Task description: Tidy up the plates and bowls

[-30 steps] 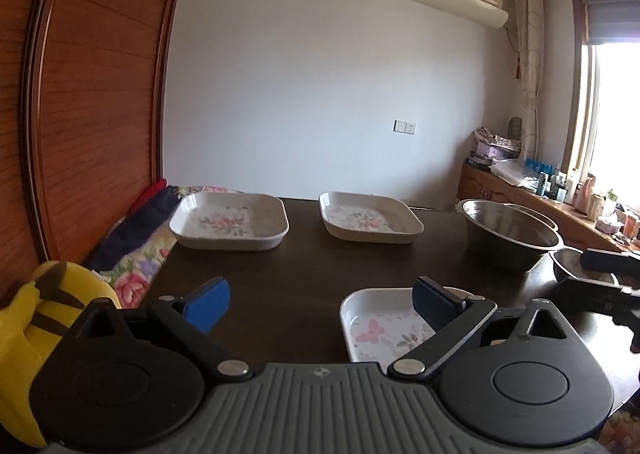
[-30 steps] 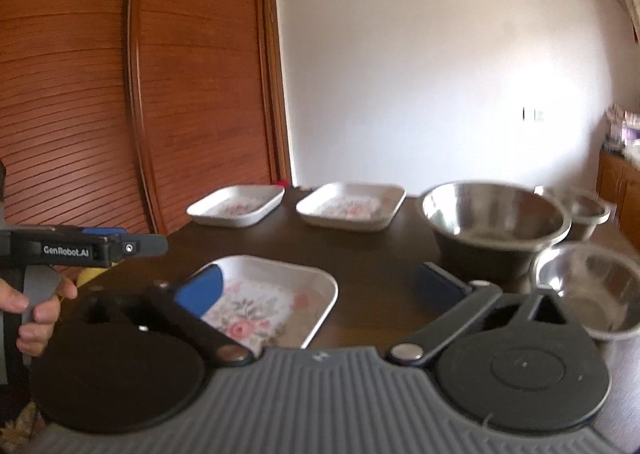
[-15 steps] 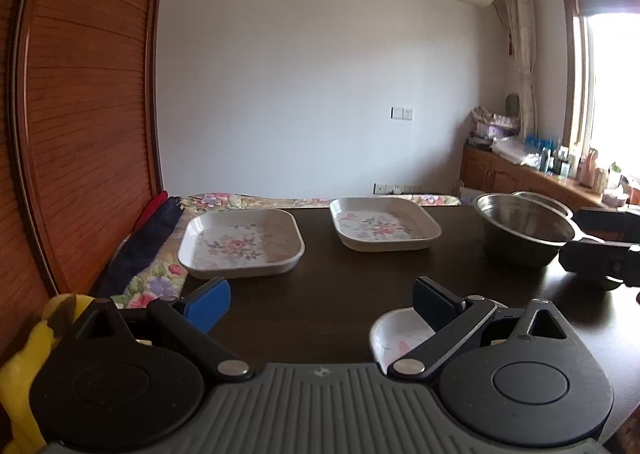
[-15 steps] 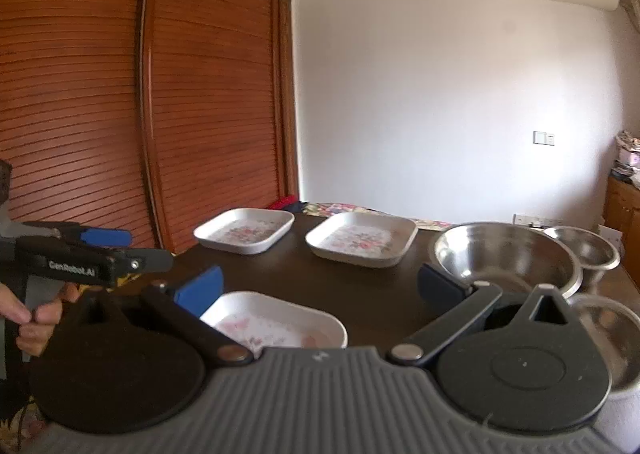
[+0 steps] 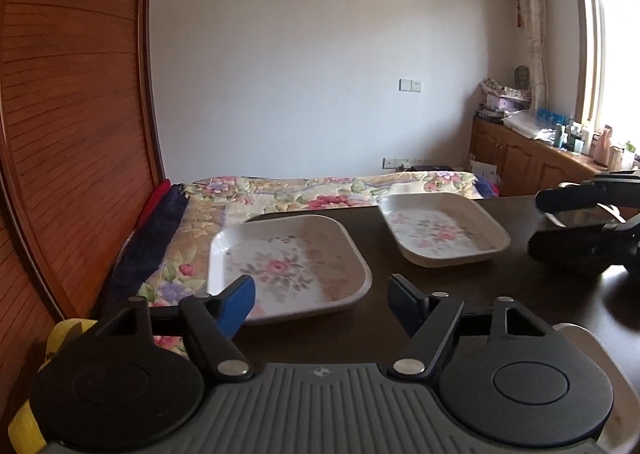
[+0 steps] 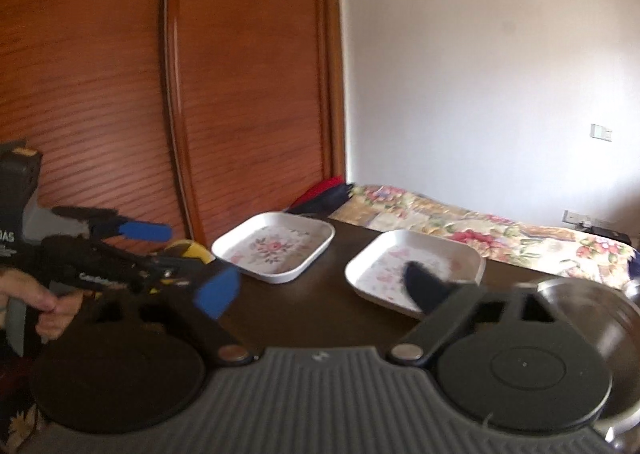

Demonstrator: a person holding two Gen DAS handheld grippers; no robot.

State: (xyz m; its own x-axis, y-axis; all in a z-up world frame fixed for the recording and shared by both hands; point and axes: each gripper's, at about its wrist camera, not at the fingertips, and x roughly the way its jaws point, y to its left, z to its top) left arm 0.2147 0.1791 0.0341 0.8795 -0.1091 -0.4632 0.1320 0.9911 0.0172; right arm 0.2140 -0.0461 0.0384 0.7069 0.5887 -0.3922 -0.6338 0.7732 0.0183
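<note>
Two white square plates with flower prints lie at the far end of the dark table [image 5: 460,294]: a left plate [image 5: 288,262] [image 6: 276,246] and a right plate [image 5: 444,230] [image 6: 416,266]. My left gripper [image 5: 322,304] [image 6: 176,252] hangs just before the left plate's near rim; its jaws are closing and the pads press on nothing. My right gripper [image 6: 320,290] [image 5: 538,223] is near the right plate, jaws closing, nothing gripped. A large steel bowl [image 6: 580,314] [image 5: 580,216] sits right of it. A third plate's rim [image 5: 580,334] shows under my left gripper.
A floral bedspread [image 5: 328,190] lies beyond the table's far edge. Wooden slatted doors [image 6: 120,94] rise on the left. A yellow object [image 5: 64,334] sits at the table's left side. A hand [image 6: 40,302] holds the left gripper. Cabinets with bottles [image 5: 560,158] stand at the right.
Both grippers have moved forward toward the two far plates, which now look larger. The near plate has slid almost out of view beneath them. Both pairs of fingers stand a little narrower.
</note>
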